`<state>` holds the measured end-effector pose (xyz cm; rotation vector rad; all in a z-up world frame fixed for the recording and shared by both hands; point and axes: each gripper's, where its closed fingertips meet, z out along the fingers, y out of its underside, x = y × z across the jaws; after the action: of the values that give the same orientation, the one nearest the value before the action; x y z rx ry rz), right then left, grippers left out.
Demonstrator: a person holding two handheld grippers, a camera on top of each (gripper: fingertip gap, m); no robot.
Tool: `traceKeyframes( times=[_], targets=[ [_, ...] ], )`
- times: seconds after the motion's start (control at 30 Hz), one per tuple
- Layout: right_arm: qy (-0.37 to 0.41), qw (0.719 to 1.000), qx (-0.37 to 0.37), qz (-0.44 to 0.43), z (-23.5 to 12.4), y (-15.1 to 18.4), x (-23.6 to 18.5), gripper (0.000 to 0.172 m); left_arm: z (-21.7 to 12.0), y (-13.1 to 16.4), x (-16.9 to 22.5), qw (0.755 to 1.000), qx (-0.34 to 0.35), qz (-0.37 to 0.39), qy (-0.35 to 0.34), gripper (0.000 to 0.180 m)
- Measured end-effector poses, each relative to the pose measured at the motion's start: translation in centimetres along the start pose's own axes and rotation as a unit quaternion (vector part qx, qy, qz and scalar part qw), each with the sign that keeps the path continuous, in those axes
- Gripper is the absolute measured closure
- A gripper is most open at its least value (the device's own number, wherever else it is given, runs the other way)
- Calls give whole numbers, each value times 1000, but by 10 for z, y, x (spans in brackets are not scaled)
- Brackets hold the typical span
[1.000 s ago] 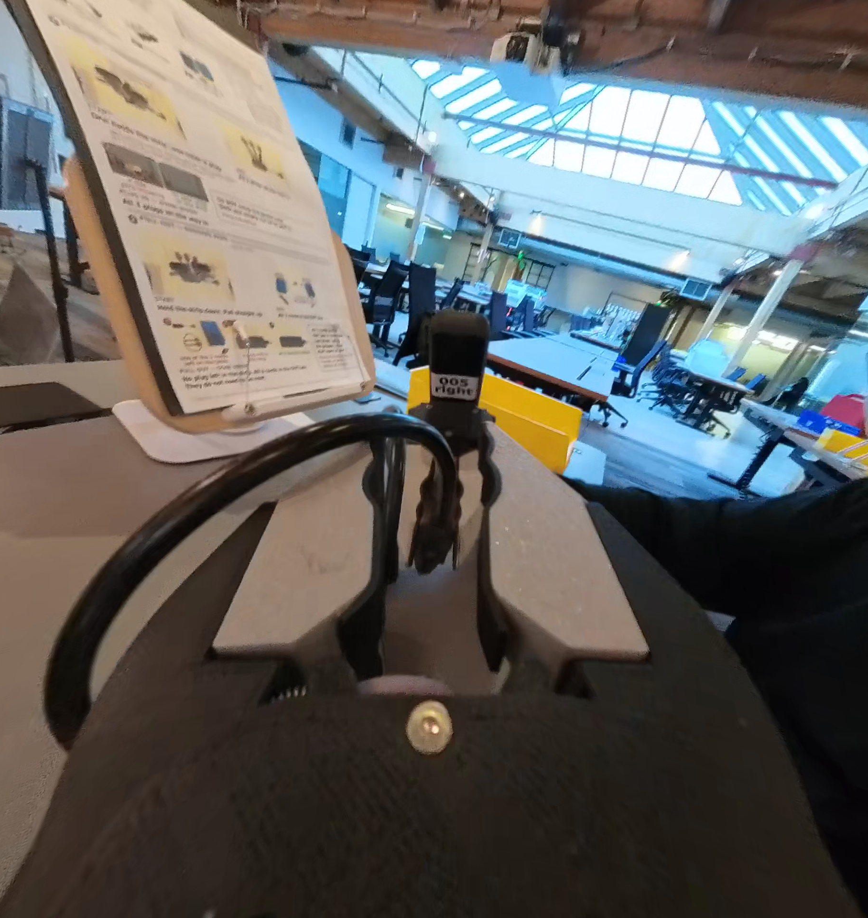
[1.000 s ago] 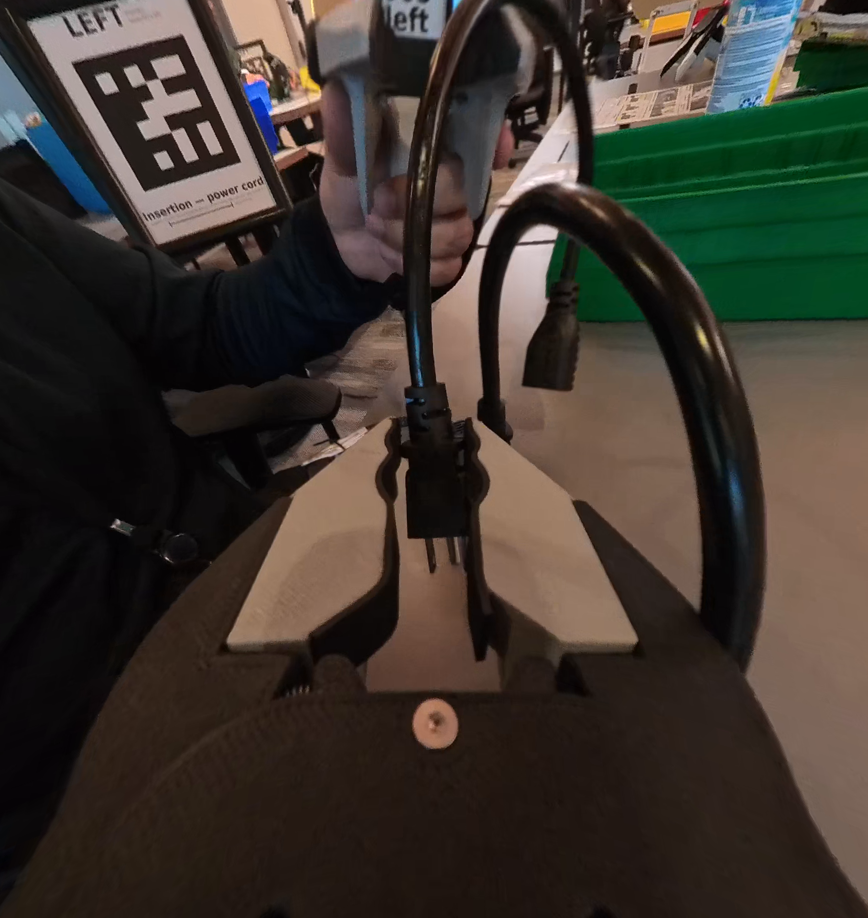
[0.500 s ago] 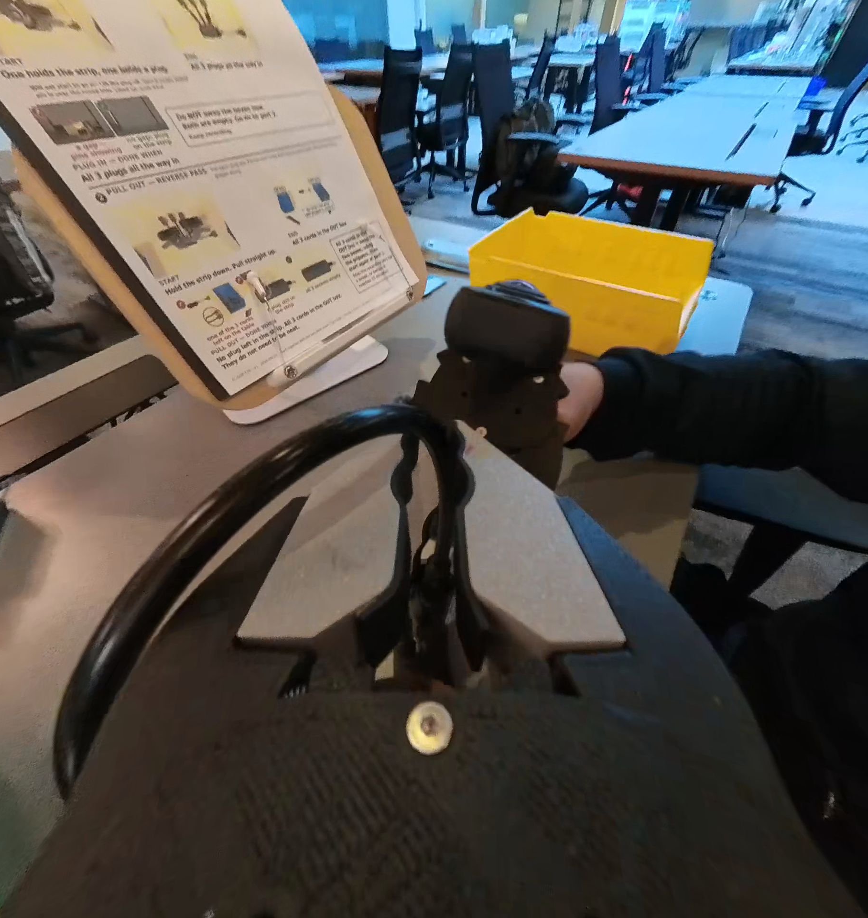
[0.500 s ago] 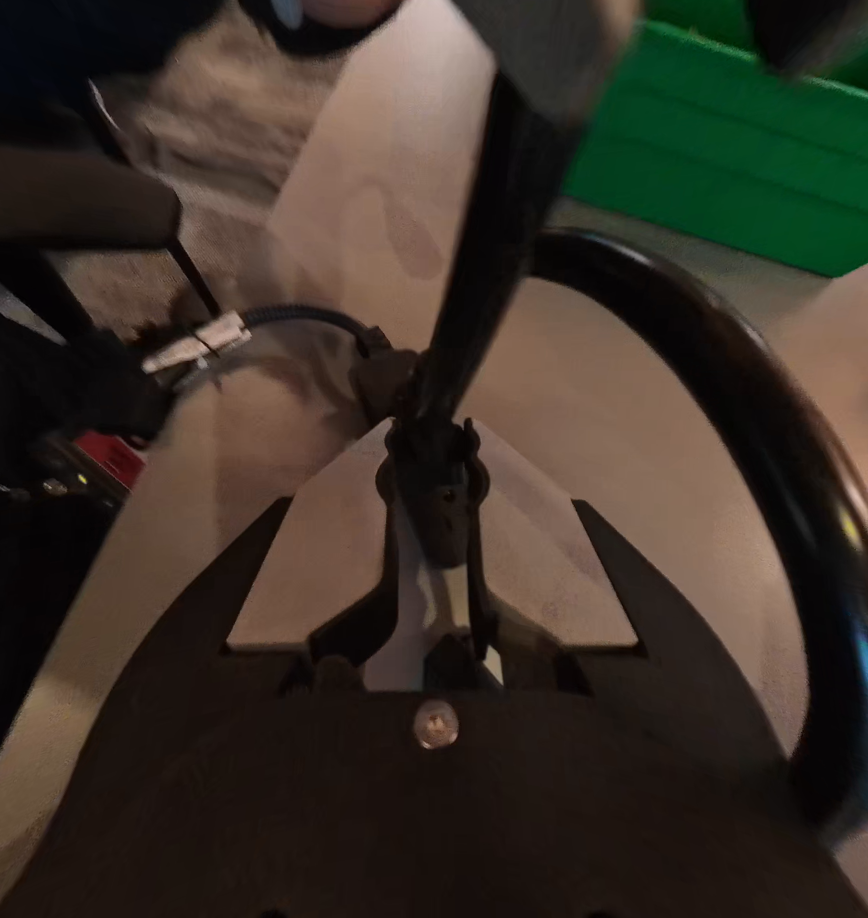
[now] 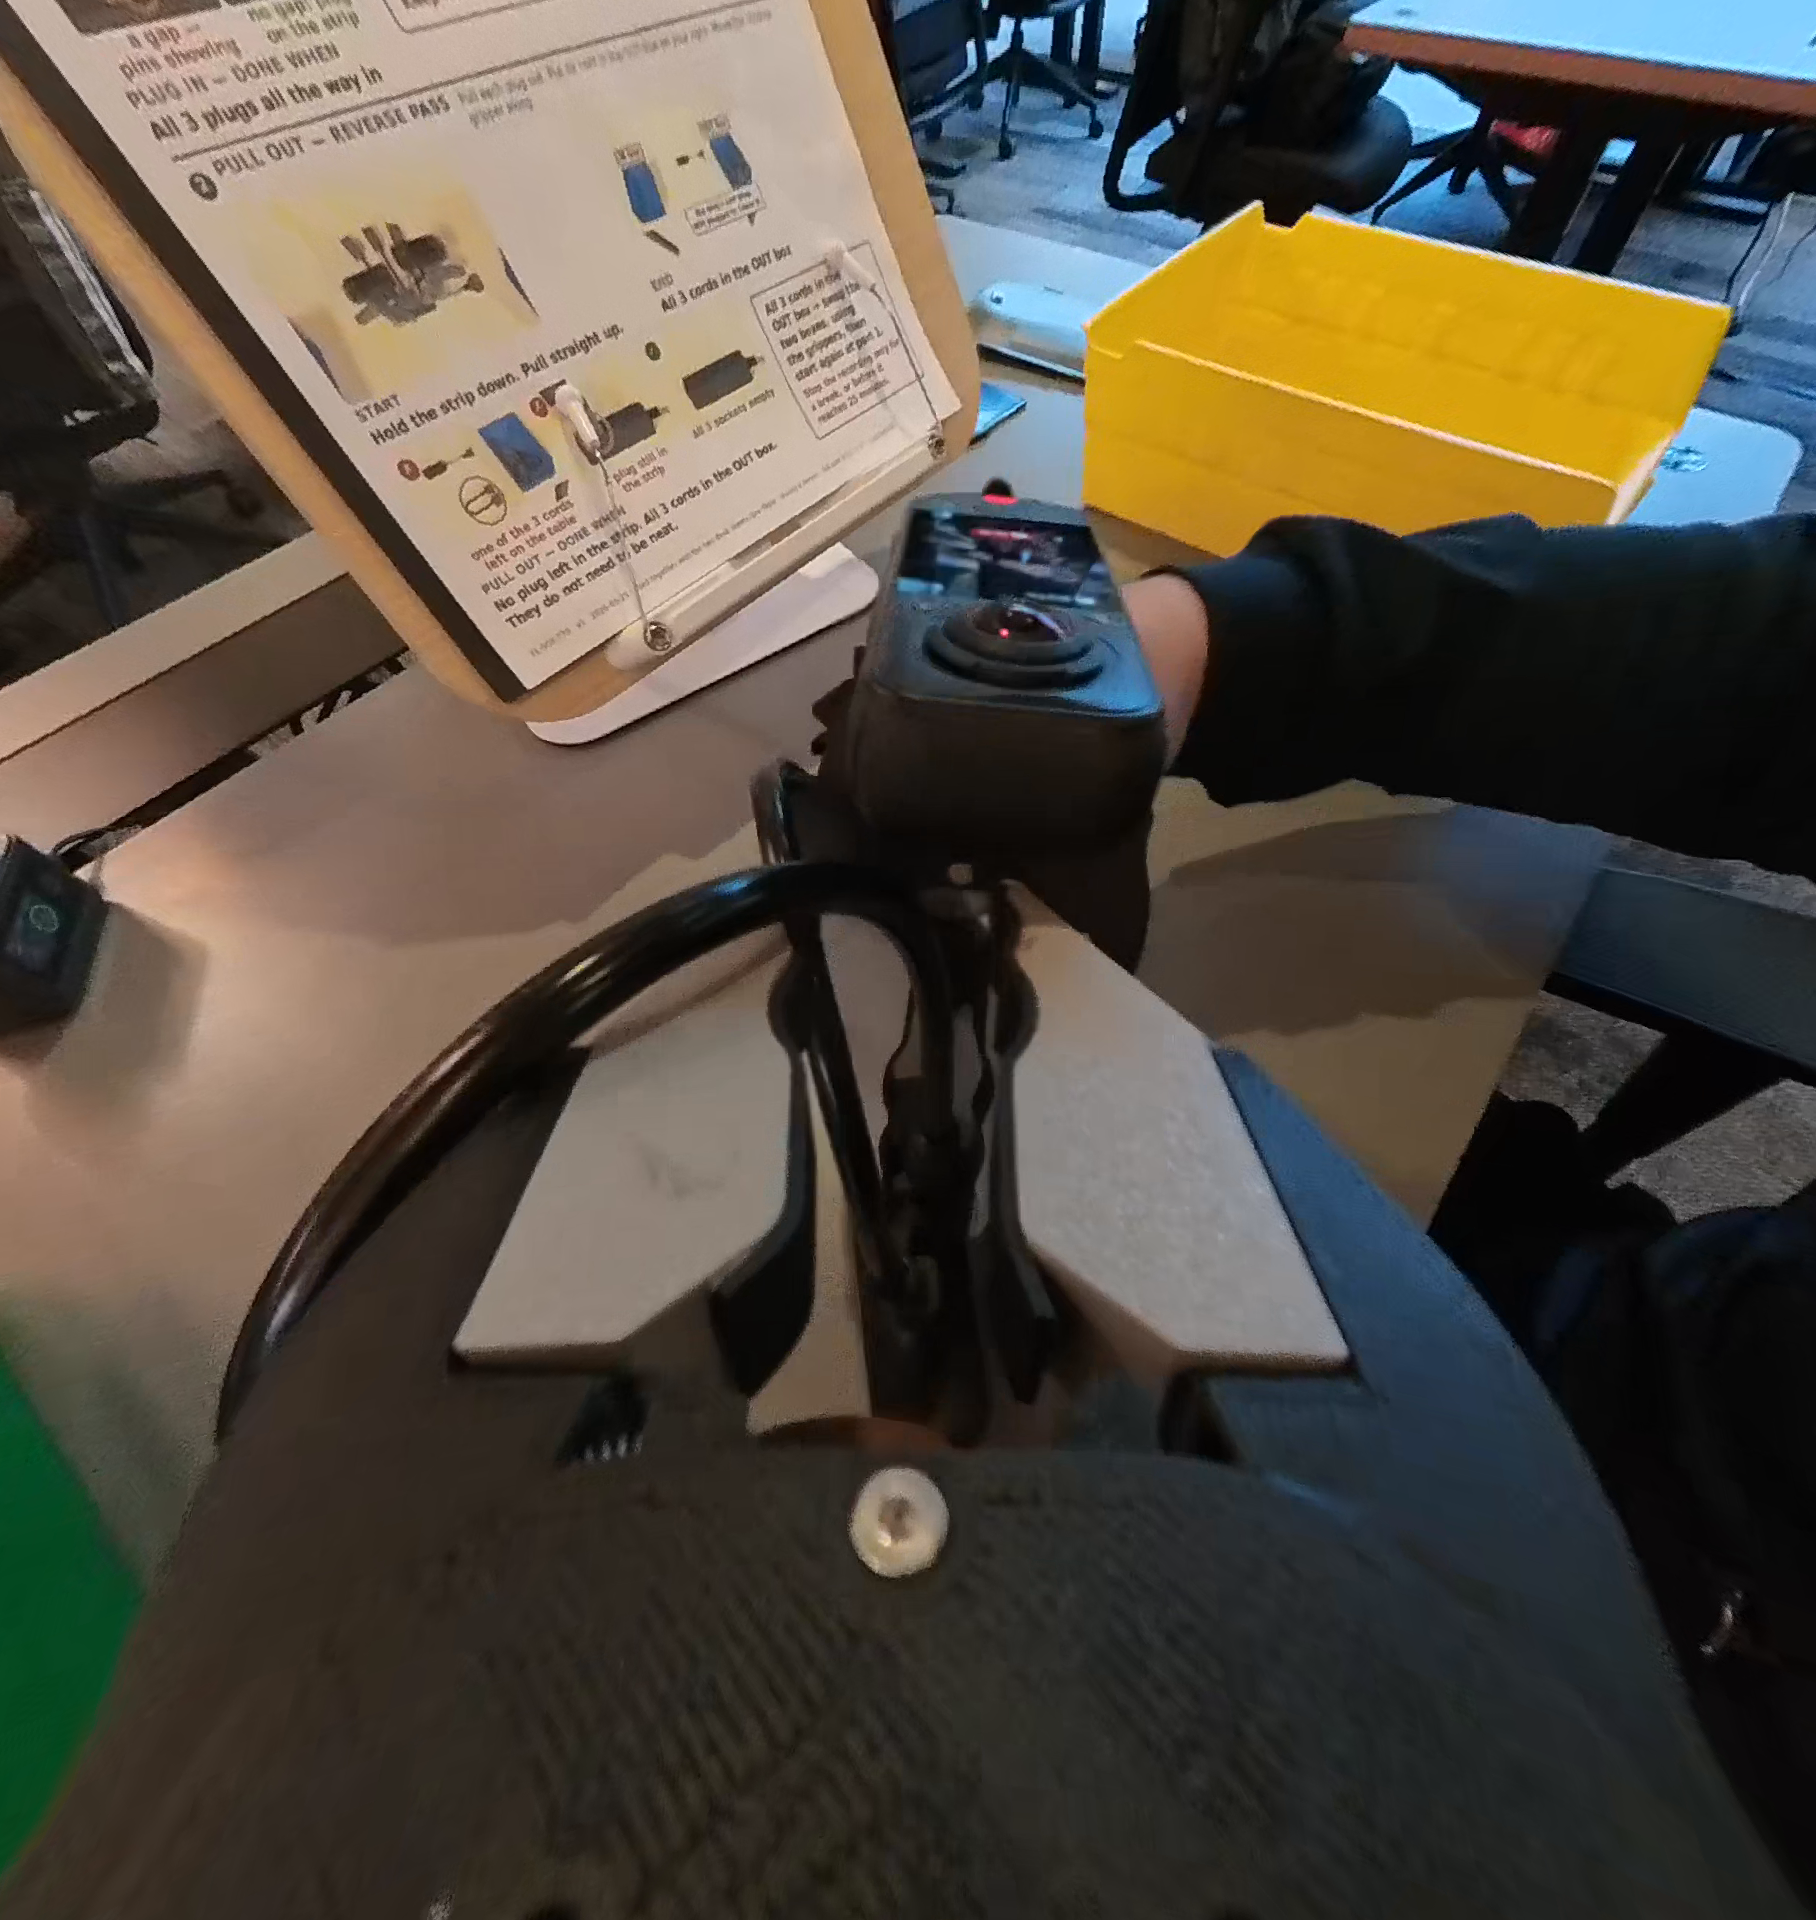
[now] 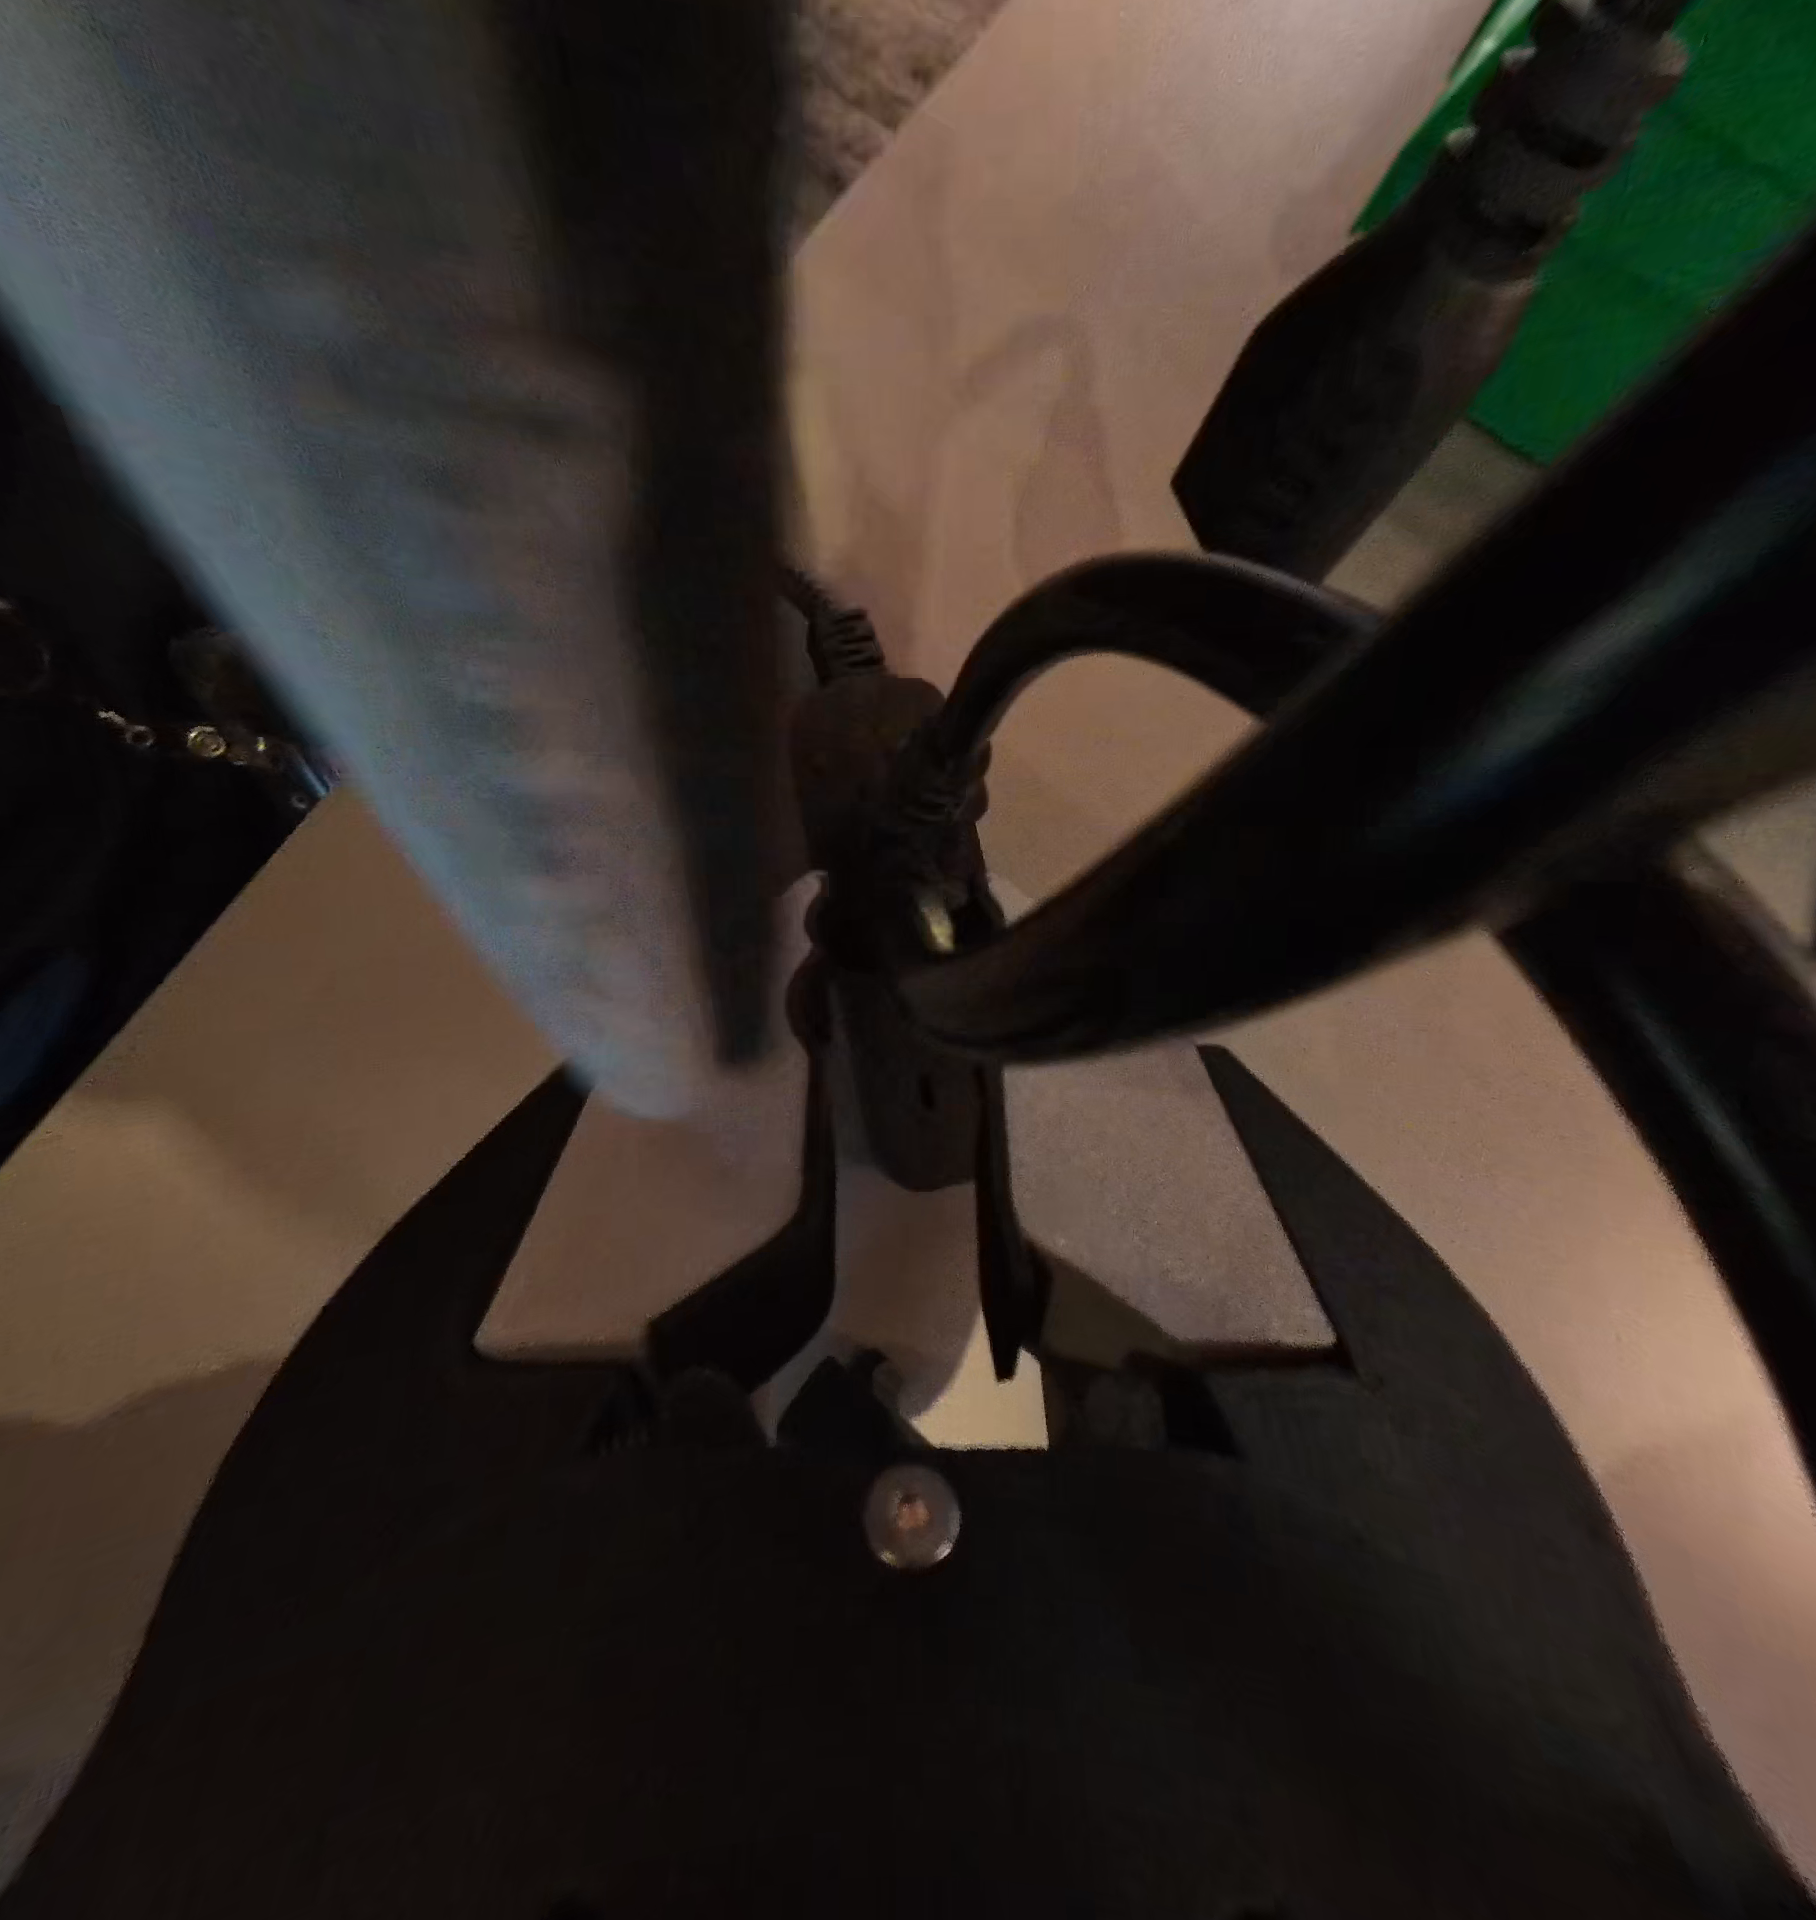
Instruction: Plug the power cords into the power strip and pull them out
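A black plug is clamped in the right gripper, pointed down at the table. The left gripper, facing it at twelve o'clock, stands parted around the cord; a firm hold cannot be told. No power strip is seen; locating it is judged next.

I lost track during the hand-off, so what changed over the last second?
Both grippers tipped downward from facing the room to facing the table. The right gripper kept its black plug clamped. The cord still loops by the left gripper.
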<state>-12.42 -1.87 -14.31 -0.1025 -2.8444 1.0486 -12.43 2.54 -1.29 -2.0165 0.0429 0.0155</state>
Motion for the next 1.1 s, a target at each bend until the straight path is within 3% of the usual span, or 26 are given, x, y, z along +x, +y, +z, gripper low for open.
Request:
traceKeyframes(
  times=[0.3, 0.37, 0.43, 0.47, 1.1],
  targets=[
    [-20, 999, -7, -38, -2, -1, -1, 150, -12, 1, 4, 999, 32, -20, 29, 134],
    [-22, 999, -10, -44, -4, 0, -1, 150, -15, 1, 3, 999, 39, -25, 27, 138],
    [-16, 998, -16, -57, -4, 2, 2, 150, -18, 4, -3, 999, 40, -14, 8, 163],
    [-14, 997, -17, -69, -4, 2, 3, 150, -18, 5, -6, 999, 43, -5, 0, 166],
    [-68, 992, 41, -101, -4, -2, -2, 150, -14, 2, -6, 999, 31, -14, -3, 168]
  ],
)
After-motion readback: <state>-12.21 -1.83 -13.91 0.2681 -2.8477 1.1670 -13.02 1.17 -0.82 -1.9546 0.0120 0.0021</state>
